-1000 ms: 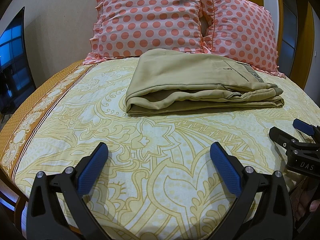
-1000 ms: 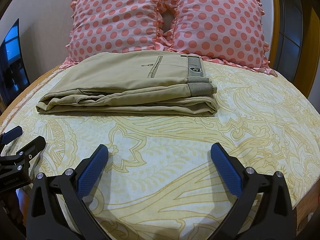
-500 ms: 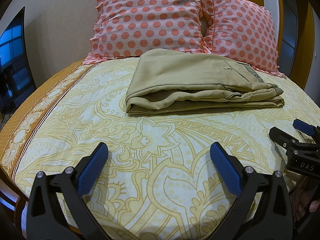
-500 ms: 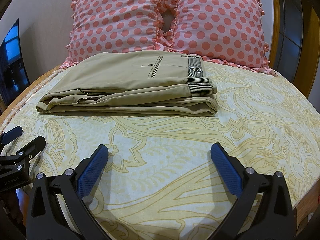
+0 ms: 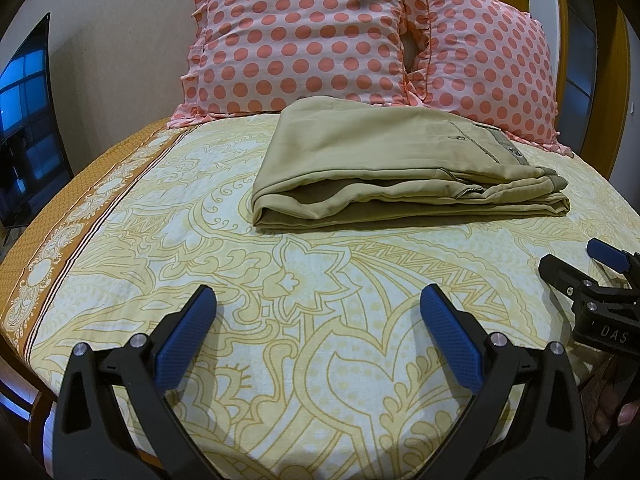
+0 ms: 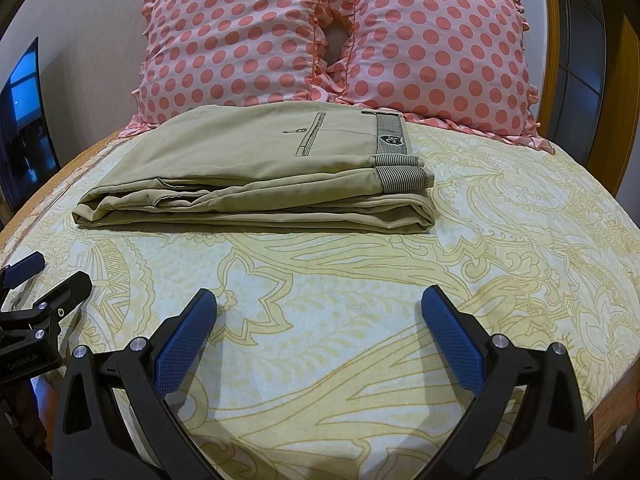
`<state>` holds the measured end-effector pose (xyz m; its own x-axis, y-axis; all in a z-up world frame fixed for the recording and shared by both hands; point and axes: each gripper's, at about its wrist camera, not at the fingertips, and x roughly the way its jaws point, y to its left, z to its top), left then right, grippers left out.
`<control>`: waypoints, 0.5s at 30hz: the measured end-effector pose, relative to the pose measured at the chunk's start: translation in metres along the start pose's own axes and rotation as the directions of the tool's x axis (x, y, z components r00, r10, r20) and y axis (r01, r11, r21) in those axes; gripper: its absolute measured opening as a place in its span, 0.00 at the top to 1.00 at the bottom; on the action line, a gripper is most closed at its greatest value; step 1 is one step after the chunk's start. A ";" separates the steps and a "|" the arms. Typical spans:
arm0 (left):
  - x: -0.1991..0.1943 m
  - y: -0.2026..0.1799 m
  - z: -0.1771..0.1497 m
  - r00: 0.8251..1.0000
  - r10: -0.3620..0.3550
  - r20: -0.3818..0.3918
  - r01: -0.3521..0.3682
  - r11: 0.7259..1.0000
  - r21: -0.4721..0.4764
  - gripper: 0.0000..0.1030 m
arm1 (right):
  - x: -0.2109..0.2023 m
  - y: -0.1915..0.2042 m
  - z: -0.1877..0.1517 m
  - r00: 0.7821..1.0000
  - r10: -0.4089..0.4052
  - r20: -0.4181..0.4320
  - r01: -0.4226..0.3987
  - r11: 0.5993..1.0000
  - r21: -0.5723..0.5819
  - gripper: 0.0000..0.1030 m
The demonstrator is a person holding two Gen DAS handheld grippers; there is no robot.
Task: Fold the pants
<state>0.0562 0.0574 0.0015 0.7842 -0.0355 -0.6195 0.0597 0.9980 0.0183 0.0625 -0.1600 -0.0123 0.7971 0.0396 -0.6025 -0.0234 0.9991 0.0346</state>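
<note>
Pants (image 6: 256, 168): folded on bed (image 6: 500, 264), ahead of both grippers; unmoved since earlier frames. Left gripper (image 5: 318, 308), right gripper (image 6: 319, 308): released, empty. Task probably complete.

Seen from the right wrist, the black right gripper with blue textured pads (image 6: 319, 300) sits at six o'clock, jaws spread wide over the yellow paisley-print bedsheet (image 6: 500, 248) and holding nothing. At twelve o'clock lie the folded khaki pants with a striped waistband (image 6: 256, 176), flat and apart from the gripper, and beyond them two pink polka-dot ruffled pillows (image 6: 336, 36) stand side by side. At nine o'clock, the black left gripper with a blue pad (image 6: 36, 284) pokes in over the sheet's edge.
</note>
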 end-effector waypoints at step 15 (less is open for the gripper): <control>0.001 0.003 0.001 1.000 0.004 0.000 -0.004 1.000 -0.005 0.02 | 0.000 0.000 0.000 1.000 -0.001 0.001 0.001 1.000 0.000 0.01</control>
<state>0.0577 0.0602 0.0019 0.7844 -0.0316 -0.6195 0.0533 0.9984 0.0164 0.0627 -0.1597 -0.0123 0.7979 0.0389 -0.6015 -0.0227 0.9991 0.0346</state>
